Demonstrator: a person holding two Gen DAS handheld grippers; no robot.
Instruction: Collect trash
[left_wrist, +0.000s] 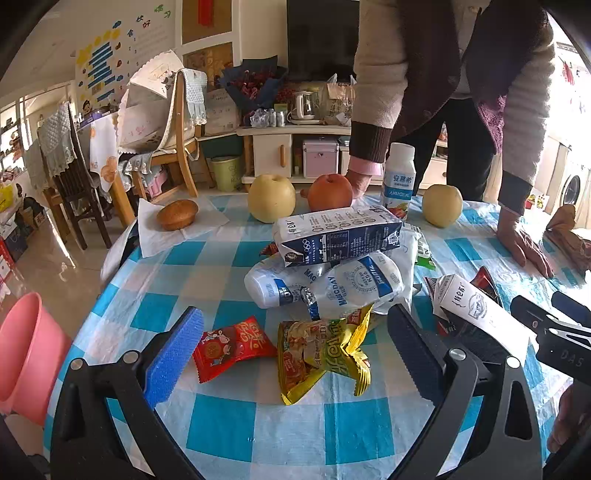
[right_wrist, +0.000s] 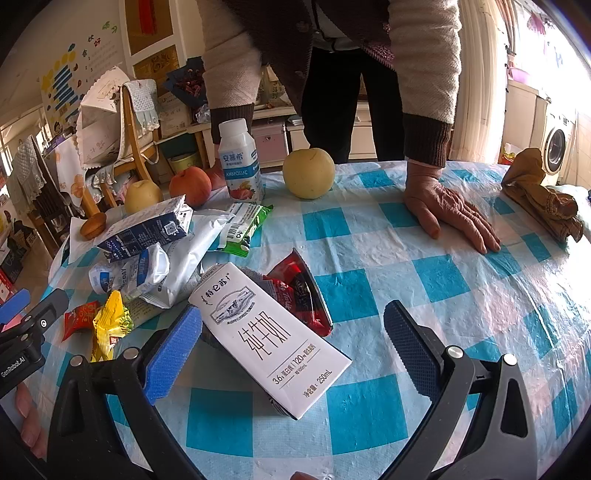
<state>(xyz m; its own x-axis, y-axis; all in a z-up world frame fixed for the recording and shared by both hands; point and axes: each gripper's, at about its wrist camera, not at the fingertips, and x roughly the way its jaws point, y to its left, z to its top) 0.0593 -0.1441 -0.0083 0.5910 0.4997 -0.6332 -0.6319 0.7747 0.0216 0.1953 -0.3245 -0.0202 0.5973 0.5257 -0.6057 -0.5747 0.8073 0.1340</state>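
Observation:
My left gripper is open above the checked table, its jaws either side of a yellow snack wrapper, with a red wrapper beside it. Behind lie white pouches and a dark blue milk carton. My right gripper is open around a white milk carton lying flat on a dark red wrapper. A green wrapper lies farther back. The white carton also shows in the left wrist view.
A pink bin stands left of the table. Two pears, an apple, a muffin and a yogurt bottle stand at the far edge. A person's hand rests on the table near a brown cloth.

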